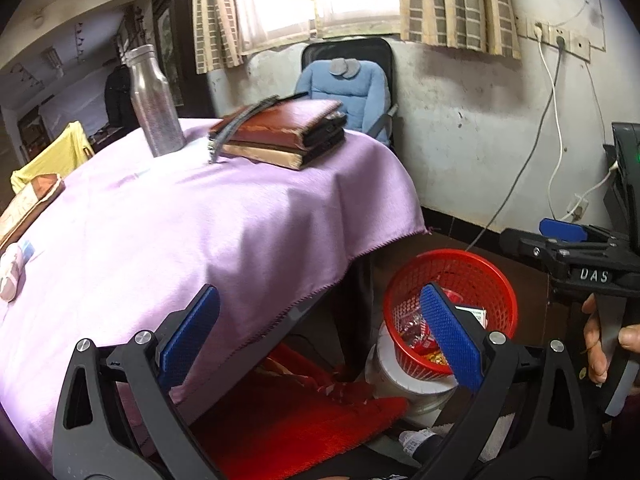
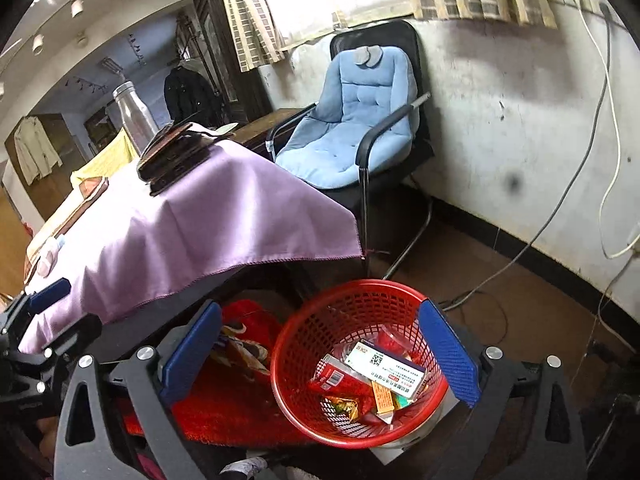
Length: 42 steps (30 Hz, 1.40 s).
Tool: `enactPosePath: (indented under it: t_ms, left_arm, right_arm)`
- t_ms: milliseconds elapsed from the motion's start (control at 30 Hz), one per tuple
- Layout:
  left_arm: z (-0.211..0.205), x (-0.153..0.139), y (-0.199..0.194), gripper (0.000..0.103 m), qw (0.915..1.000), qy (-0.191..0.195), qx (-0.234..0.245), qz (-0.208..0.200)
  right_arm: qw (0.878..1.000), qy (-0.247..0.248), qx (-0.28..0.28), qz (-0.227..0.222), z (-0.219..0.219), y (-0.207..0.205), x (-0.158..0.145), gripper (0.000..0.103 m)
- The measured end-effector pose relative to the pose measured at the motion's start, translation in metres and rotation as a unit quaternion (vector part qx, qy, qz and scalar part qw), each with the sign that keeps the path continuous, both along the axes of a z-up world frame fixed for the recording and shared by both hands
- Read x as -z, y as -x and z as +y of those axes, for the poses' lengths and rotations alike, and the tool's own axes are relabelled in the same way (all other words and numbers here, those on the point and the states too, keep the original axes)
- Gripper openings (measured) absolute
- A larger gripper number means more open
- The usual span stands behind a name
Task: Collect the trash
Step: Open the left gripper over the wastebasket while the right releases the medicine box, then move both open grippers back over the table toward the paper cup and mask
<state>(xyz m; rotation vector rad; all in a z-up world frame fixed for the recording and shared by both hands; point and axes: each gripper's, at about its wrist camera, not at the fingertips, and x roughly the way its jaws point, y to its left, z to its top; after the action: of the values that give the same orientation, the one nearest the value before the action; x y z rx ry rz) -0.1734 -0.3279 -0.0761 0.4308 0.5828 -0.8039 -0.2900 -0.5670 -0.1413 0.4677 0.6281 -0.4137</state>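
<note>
A red mesh basket (image 2: 304,344) stands on a white tub (image 1: 404,380) right of the table; it also shows in the left wrist view (image 1: 496,280). It holds a white box (image 2: 386,368), a red box (image 2: 340,376) and wrappers. My right gripper (image 2: 320,356) is open and empty above the basket. My left gripper (image 1: 320,340) is open and empty, over the table's corner and the basket. A pink and white tube-like item (image 1: 10,276) lies at the table's left edge, also in the right wrist view (image 2: 48,256).
The table has a purple cloth (image 1: 200,220) with a steel bottle (image 1: 154,104), stacked books (image 1: 280,132) and a brown packet (image 1: 28,204). A blue-cushioned chair (image 2: 352,128) stands behind. A red rug (image 2: 224,404) lies on the floor. Cables (image 2: 560,208) run along the wall.
</note>
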Motion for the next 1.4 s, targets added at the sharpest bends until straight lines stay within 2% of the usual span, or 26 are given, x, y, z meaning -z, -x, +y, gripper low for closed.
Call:
enactPosePath:
  t_ms: [200, 400, 533, 733, 933, 1133, 1400]
  left_arm:
    - [0.02, -0.013, -0.007, 0.096, 0.9994, 0.023, -0.026, -0.006]
    - [0.049, -0.027, -0.017, 0.096, 0.9965, 0.049, -0.065, -0.019]
    - [0.074, -0.037, -0.026, 0.096, 0.9926, 0.065, -0.098, -0.031]
    - [0.121, -0.05, -0.041, 0.096, 0.9829, 0.096, -0.153, -0.036]
    - [0.168, -0.056, -0.056, 0.096, 0.9699, 0.114, -0.21, -0.049]
    - [0.213, -0.054, -0.072, 0.096, 0.9568, 0.133, -0.256, -0.031]
    - [0.27, -0.043, -0.1, 0.096, 0.9342, 0.143, -0.327, -0.003]
  right_arm:
    - [0.999, 0.032, -0.004, 0.001, 0.008, -0.003, -0.017, 0.097]
    - [0.999, 0.022, -0.031, -0.022, 0.021, -0.007, -0.037, 0.097]
    - [0.996, 0.028, -0.069, -0.039, 0.042, -0.02, -0.058, 0.097]
    - [0.989, 0.072, -0.118, -0.051, 0.088, -0.044, -0.088, 0.097]
    - [0.979, 0.091, -0.171, -0.062, 0.133, -0.071, -0.11, 0.097]
    - [0.968, 0.106, -0.217, -0.062, 0.182, -0.101, -0.125, 0.097]
    - [0.952, 0.114, -0.279, -0.051, 0.239, -0.142, -0.133, 0.097]
